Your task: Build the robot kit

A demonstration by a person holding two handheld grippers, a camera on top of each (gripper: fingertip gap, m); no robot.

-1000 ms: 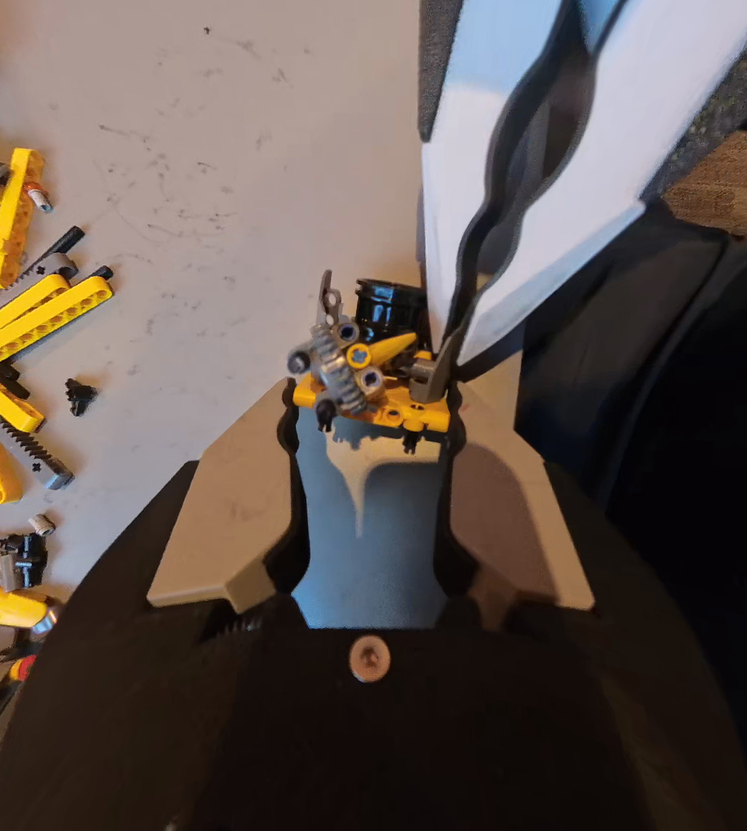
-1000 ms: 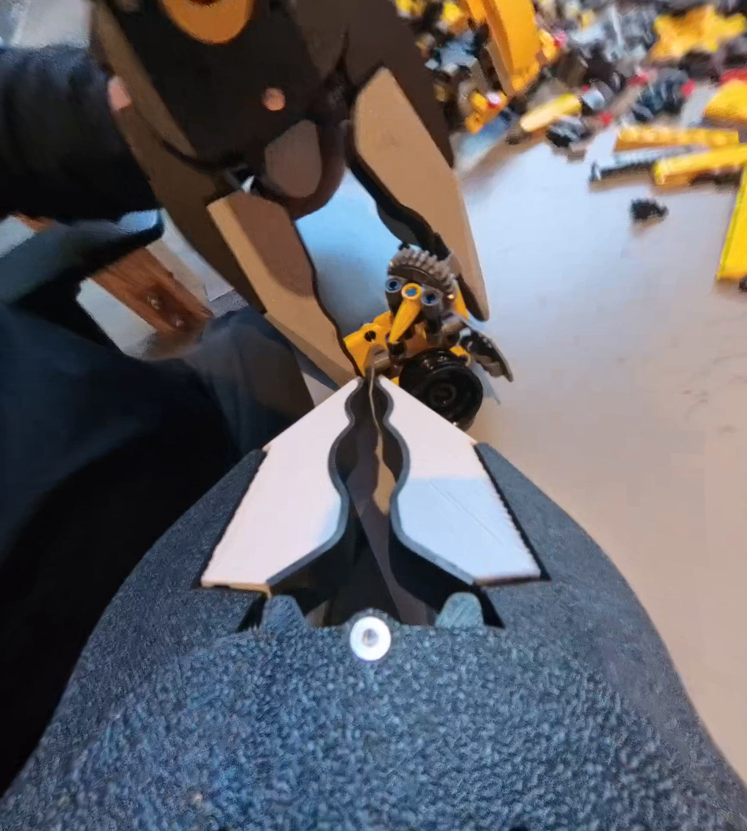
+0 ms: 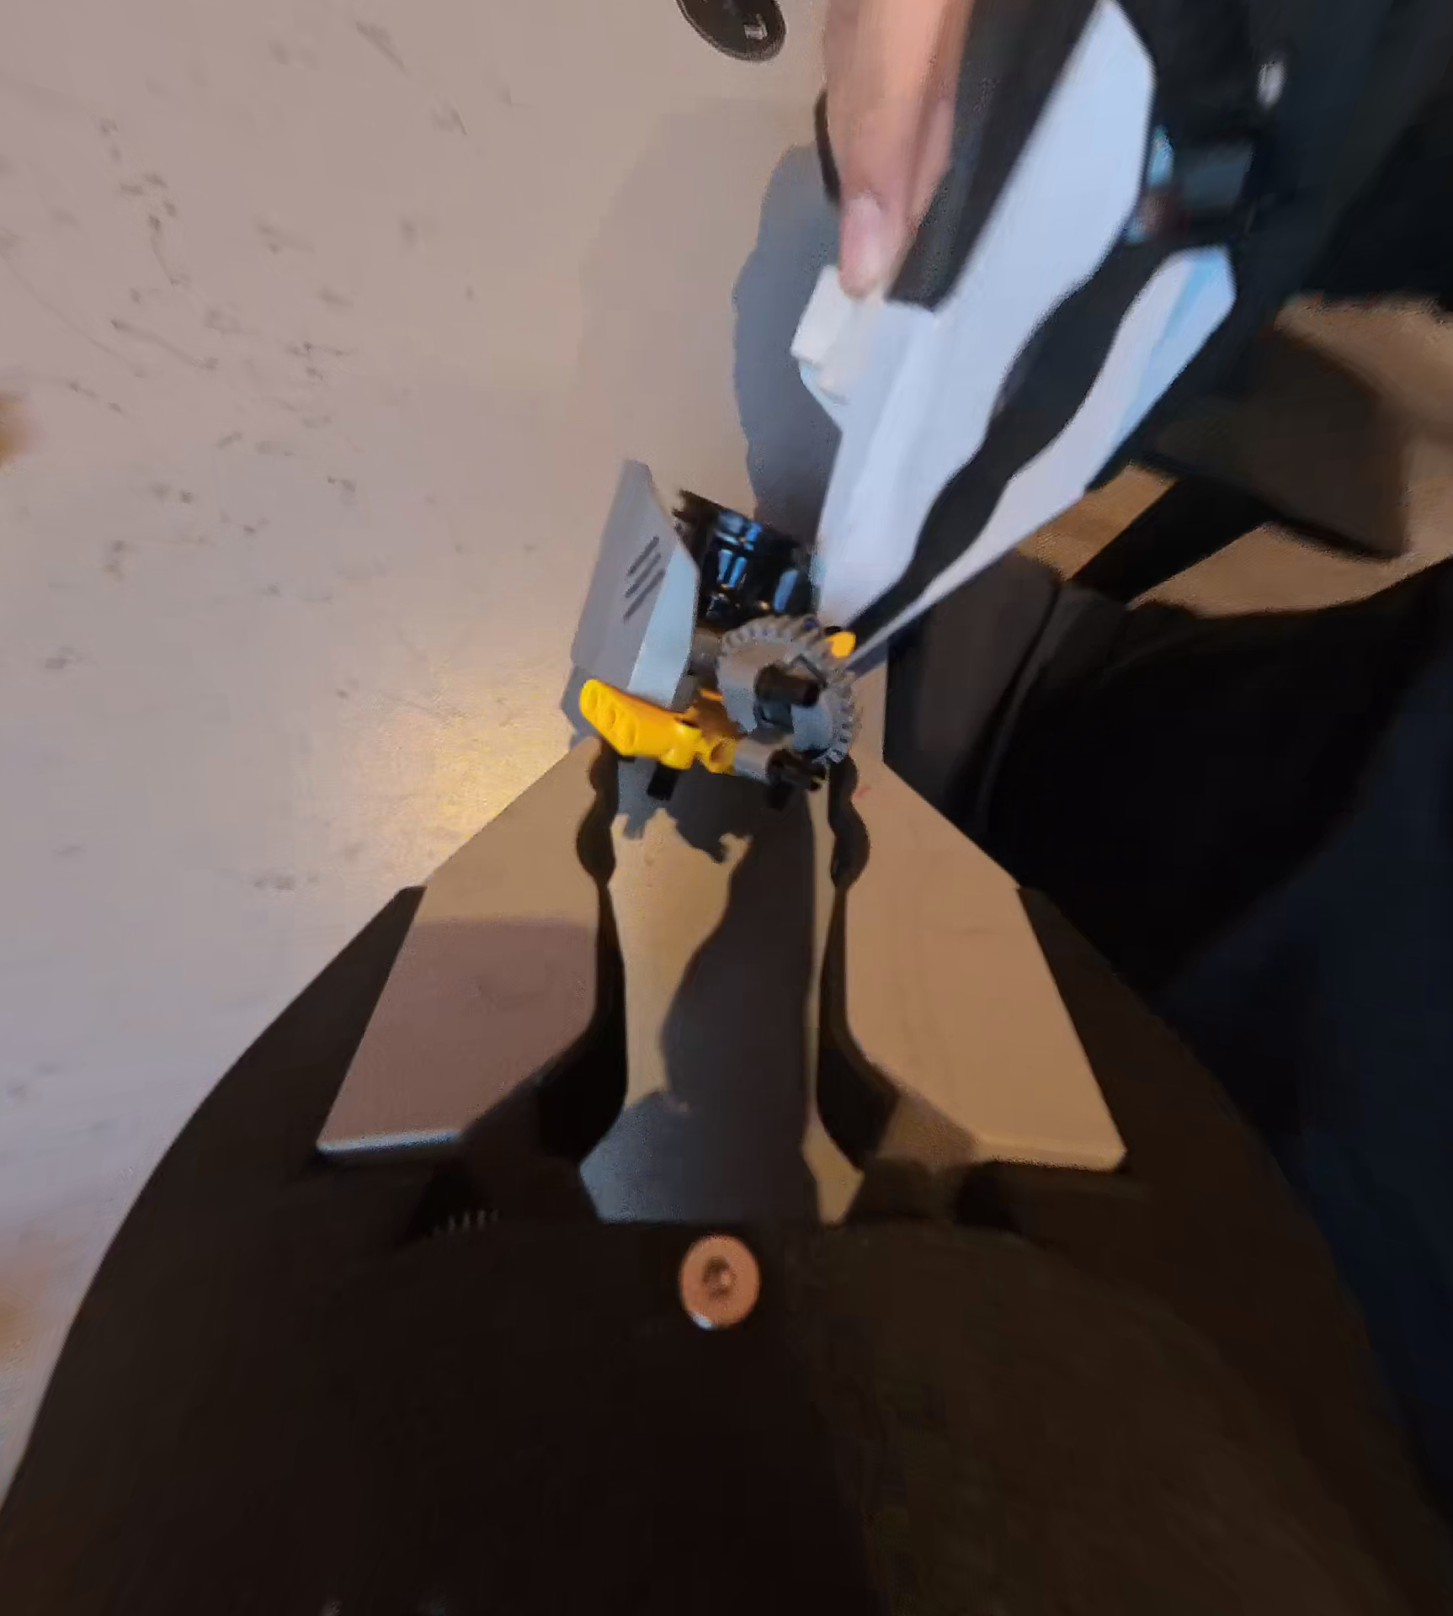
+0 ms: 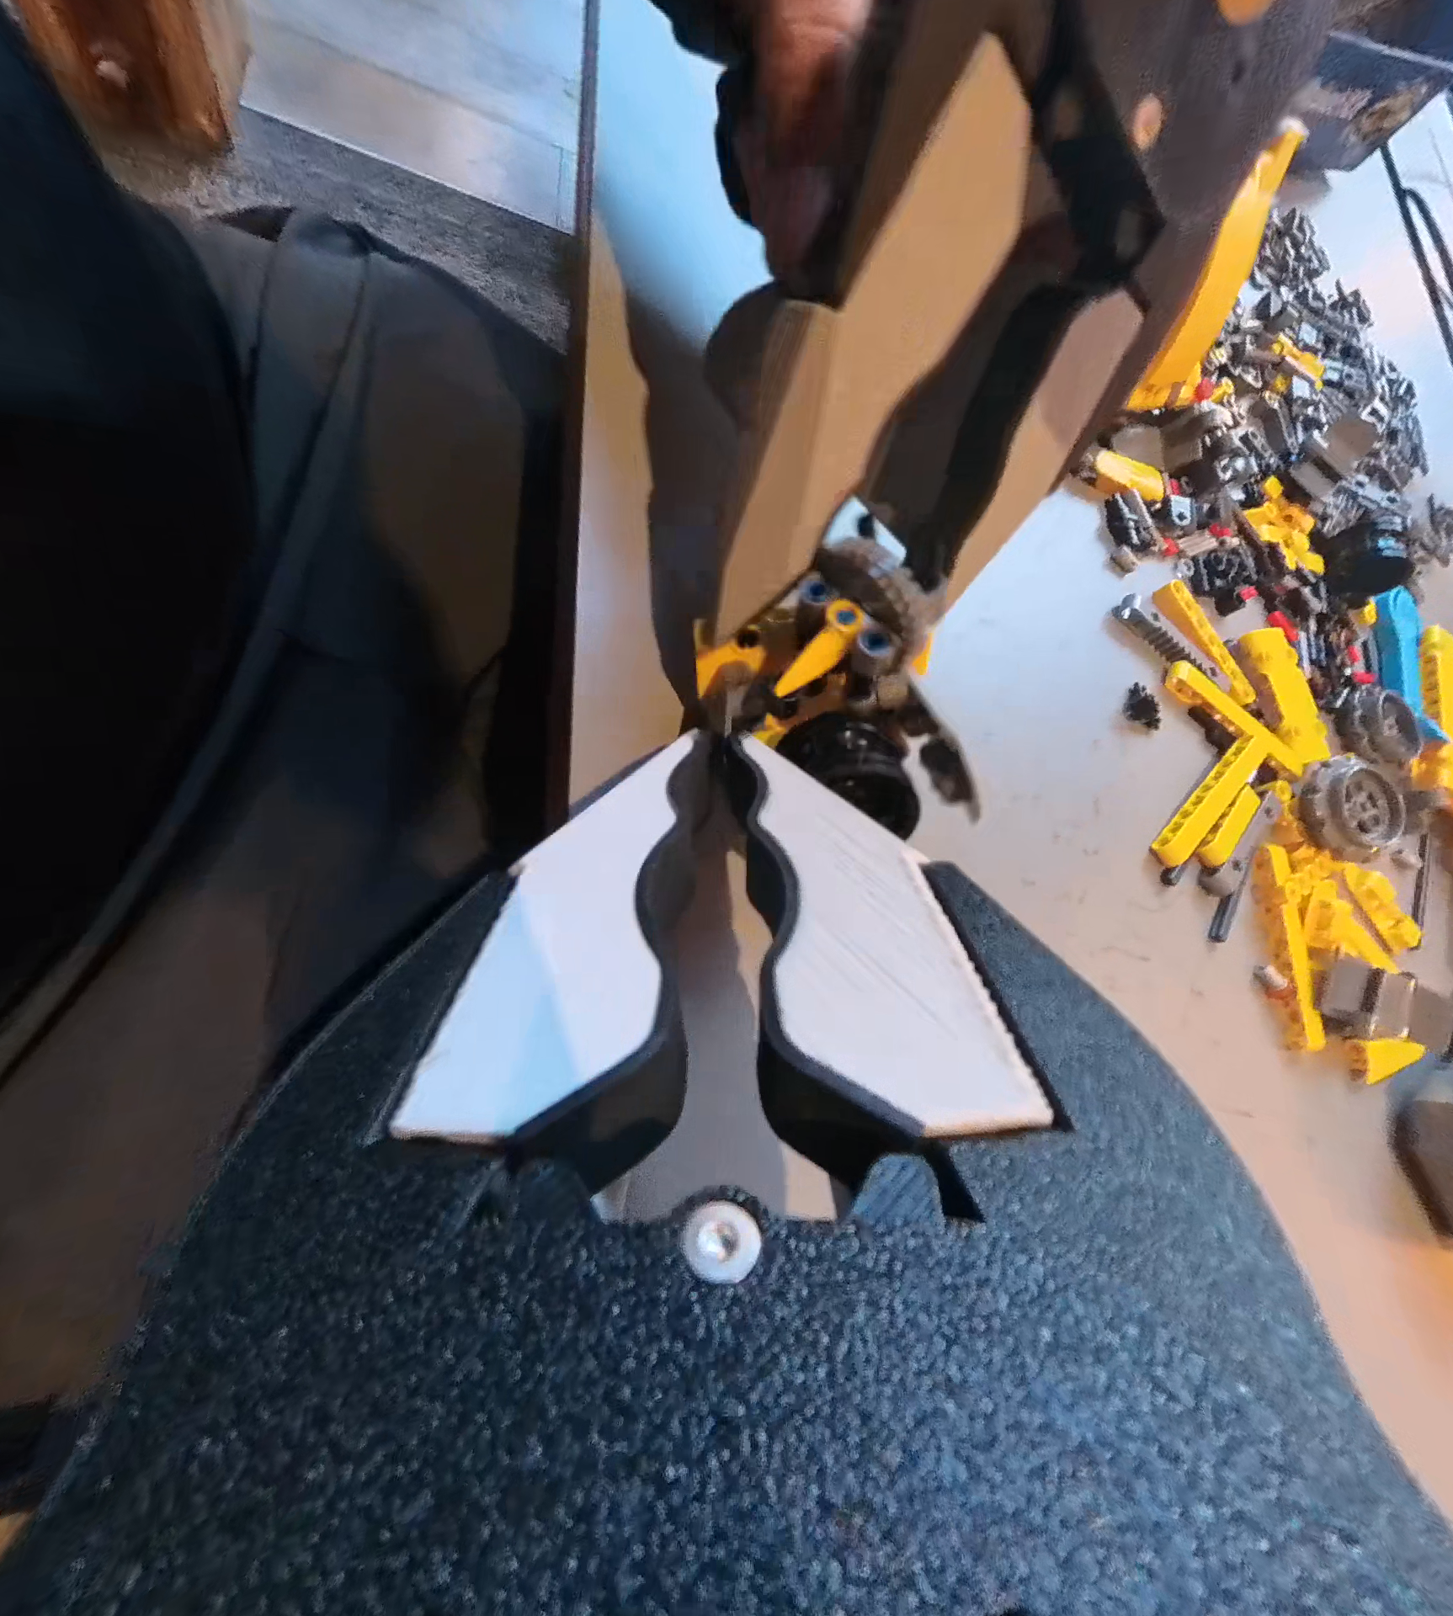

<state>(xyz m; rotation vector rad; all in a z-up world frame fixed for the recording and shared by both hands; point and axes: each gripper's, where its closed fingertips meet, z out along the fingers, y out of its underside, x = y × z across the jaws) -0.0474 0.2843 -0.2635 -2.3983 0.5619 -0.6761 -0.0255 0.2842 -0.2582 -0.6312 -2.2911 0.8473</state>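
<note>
While both tools meet over the counter (image 3: 224, 262) edge, left hand-held gripper (image 3: 719, 769) is part open, tips clamping a small yellow-grey brick assembly (image 3: 705, 682) w/ gear and black wheel. Right hand-held gripper (image 4: 719, 743) is nearly closed, tips pinching same assembly's corner. Loose yellow brick pile (image 4: 1318, 743) lies well apart, right.

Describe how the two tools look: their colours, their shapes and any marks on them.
The left tool has a smooth black body, two flat beige fingers with wavy black inner edges, and a copper-coloured screw. A yellow curved strip shows on it in the right wrist view. The right tool has a rough, grainy black body, white fingers with the same wavy black edges, and a silver screw.
</note>
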